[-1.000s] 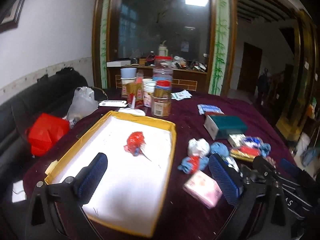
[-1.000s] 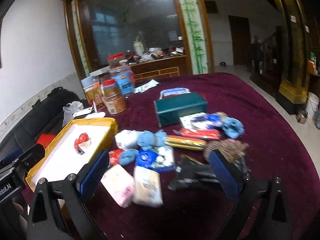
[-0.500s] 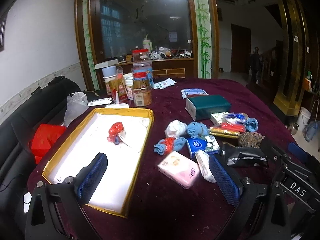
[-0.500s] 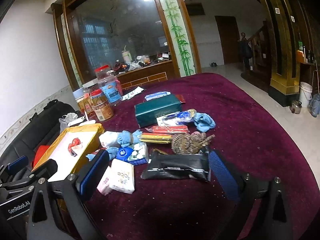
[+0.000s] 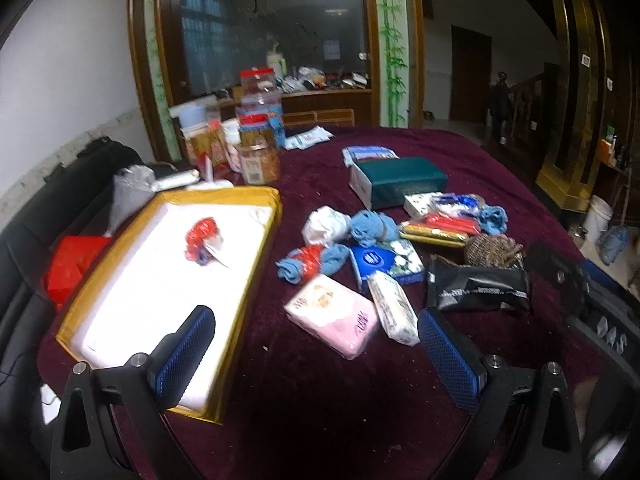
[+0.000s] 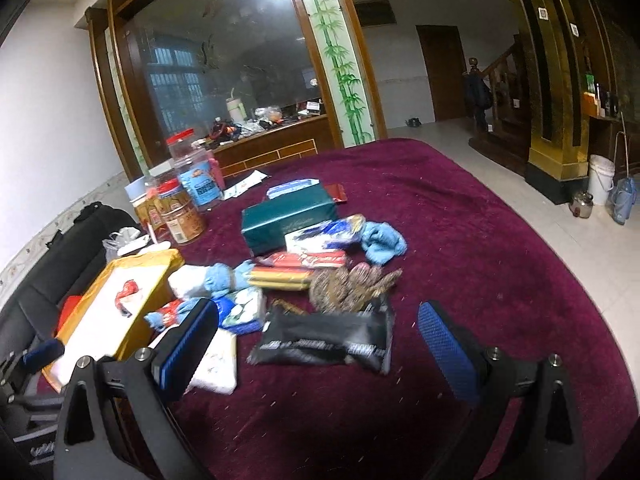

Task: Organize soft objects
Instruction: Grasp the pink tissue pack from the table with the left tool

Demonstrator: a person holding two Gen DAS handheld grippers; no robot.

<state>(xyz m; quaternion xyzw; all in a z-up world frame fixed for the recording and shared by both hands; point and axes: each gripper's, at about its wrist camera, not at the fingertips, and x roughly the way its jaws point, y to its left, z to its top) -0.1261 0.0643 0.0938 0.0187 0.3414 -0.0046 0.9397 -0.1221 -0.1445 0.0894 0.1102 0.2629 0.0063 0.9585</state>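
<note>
The table (image 5: 328, 392) has a dark red cloth on it, and the yellow tray (image 5: 244, 272) is the big thing to look from.

Left of the tray, off the table, sits a red box (image 5: 70, 268). Inside the tray, on its white floor, lies one small red sock bundle (image 5: 202, 238). Behind the tray stand some jars (image 5: 256, 152) with red lids.

The left claw (image 5: 316, 354) hangs over the near edge of the table. Its blue pads are wide apart and hold nothing. One pad is over the tray's near corner.

Just right of the tray is a heap of soft things. Nearest the tray are a white sock ball (image 5: 324, 224), a blue sock ball (image 5: 370, 226) and a blue and red sock (image 5: 310, 262). In front of them lie a pink tissue pack (image 5: 334, 320) and a white tissue pack (image 5: 394, 312), side by side. Farther right of the tray lie a black packet (image 6: 324, 340) and, touching its far edge, a brown woolly thing (image 6: 348, 286). A green box (image 6: 288, 220) sits behind the heap, with a loose blue sock (image 6: 382, 242) just beside it.

The right claw (image 6: 318, 354) hangs right of the tray, over the black packet. Its blue pads are spread wide too, and nothing is between them.
</note>
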